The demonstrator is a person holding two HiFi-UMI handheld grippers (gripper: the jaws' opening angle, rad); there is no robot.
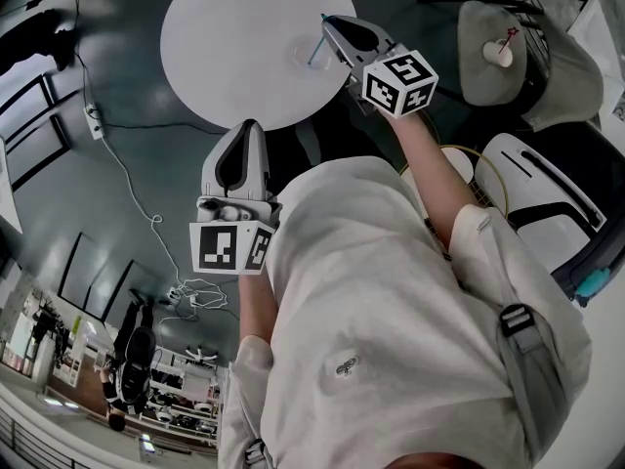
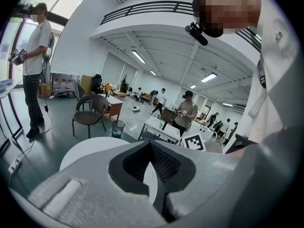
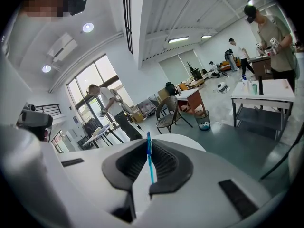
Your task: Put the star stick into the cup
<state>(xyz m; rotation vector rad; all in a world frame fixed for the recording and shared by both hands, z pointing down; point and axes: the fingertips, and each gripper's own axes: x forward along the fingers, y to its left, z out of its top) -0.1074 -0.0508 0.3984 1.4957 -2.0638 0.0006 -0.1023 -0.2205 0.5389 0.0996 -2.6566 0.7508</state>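
A clear cup (image 1: 300, 55) stands on the round white table (image 1: 225, 37), near its right edge. My right gripper (image 1: 326, 21) reaches over the table's right side, right beside the cup. It is shut on the thin blue star stick (image 1: 316, 54), whose lower end slants down at the cup. In the right gripper view the stick (image 3: 149, 163) stands upright between the pads, and its star end is hidden. My left gripper (image 1: 248, 127) is shut and empty, held back at the table's near edge; its own view shows the table (image 2: 85, 148) past the closed tips.
A grey chair (image 1: 532, 76) at the right carries a white cup (image 1: 496, 53) with a red-star stick in it. A cable and power strip (image 1: 95, 120) lie on the dark floor to the left. Several people, chairs and tables stand further off in the room.
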